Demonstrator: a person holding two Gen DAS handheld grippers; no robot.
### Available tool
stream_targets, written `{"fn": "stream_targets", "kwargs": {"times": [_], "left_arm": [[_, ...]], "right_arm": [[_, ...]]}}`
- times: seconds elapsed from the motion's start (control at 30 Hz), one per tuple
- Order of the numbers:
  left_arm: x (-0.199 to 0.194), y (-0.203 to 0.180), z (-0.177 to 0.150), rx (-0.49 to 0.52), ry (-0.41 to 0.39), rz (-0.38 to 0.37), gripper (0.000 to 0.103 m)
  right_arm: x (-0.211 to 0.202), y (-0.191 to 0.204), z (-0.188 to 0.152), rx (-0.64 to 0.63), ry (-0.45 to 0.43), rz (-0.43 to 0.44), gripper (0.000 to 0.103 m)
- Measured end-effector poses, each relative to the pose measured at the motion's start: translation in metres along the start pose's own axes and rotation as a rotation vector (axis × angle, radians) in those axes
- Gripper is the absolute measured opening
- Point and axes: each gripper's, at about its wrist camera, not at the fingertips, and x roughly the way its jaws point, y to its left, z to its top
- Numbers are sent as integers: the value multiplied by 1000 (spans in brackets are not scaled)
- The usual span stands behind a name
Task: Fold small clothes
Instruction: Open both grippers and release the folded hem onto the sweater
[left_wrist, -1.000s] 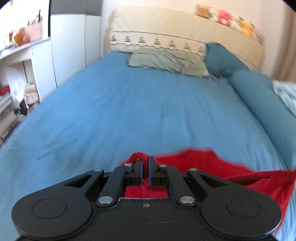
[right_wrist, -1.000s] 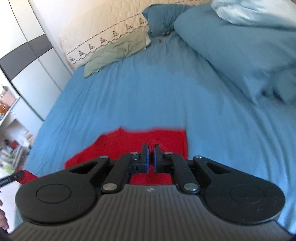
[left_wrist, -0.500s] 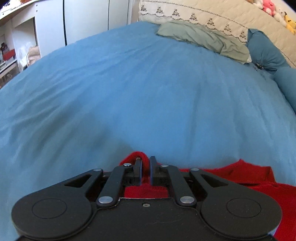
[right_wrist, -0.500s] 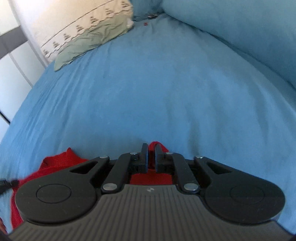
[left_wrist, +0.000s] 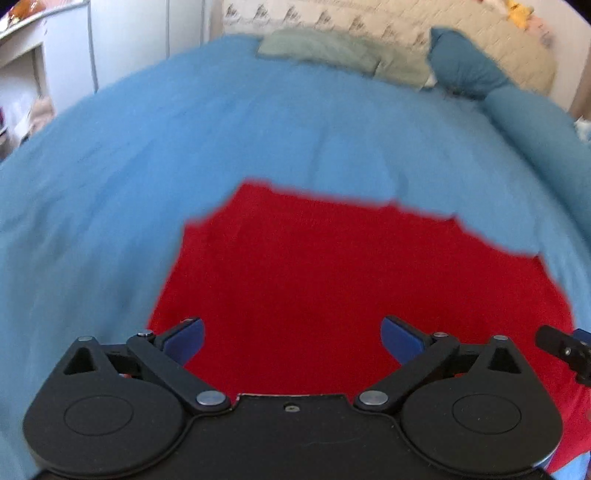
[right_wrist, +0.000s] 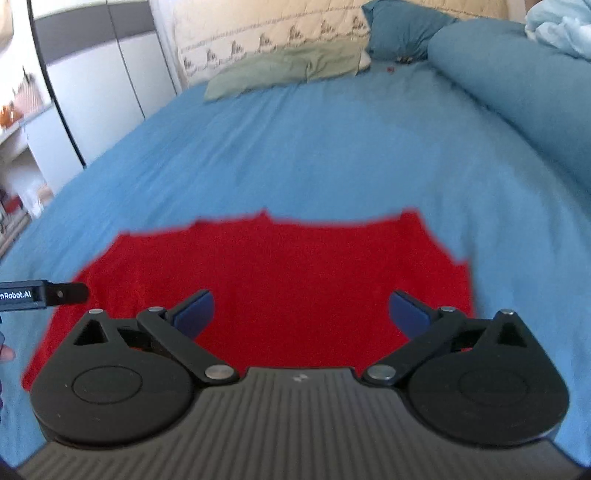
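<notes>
Blue bedspread (left_wrist: 258, 140) fills both views, ahead of and below both grippers. Blue bolster (right_wrist: 517, 92) runs along the bed's right side, ahead-right of the right gripper. Green pillow (right_wrist: 280, 70) and quilted cream headboard (right_wrist: 266, 33) sit at the far end, well ahead of both.

Red garment (left_wrist: 332, 288) lies spread flat on the bedspread, directly ahead of and under the left gripper (left_wrist: 291, 341); its far edge lies well beyond the fingertips. Red cloth shows in the gap between the blue pads (left_wrist: 184, 339) and passes under the gripper body. Right wrist view: same red garment (right_wrist: 295, 288) directly ahead of and beneath the right gripper (right_wrist: 301, 314), reaching further to its left than to its right.

Writing: a black bar of the left gripper (right_wrist: 40, 293) enters the right wrist view from the left edge, over the garment's left part, printed "nRobot.AI"; start is cut off. A fingertip (right_wrist: 7, 353) of the person shows at that edge below it. In the left wrist view a black piece of the right gripper (left_wrist: 565, 349) pokes in at the right edge.

Left gripper: jaws opening, spread wide, nothing clamped; contact with the cloth not discernible. Right gripper: jaws opening, equally wide, nothing gripped, cloth just seen between them. Both views motion-blurred.
</notes>
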Motion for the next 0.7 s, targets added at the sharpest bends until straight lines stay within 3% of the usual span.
{"fn": "stream_targets", "kwargs": {"times": [0.1, 0.23, 0.33, 0.5, 0.57, 0.7], "left_arm": [[14, 10, -19, 30, 46, 42, 103], [15, 13, -24, 117, 33, 37, 103], [15, 8, -22, 148, 36, 44, 103], [-18, -5, -13, 152, 17, 58, 103], [-34, -16, -6, 153, 10, 26, 103], [-45, -44, -10, 186, 22, -9, 103]], "right_arm": [[14, -15, -18, 23, 51, -58, 103], [13, -58, -30, 5, 42, -212, 103], [-9, -99, -25, 128, 39, -193, 103], [-64, -113, -9, 127, 0, -109, 103], [-72, -112, -8, 127, 44, -46, 103], [-60, -105, -15, 103, 117, -1, 103]]}}
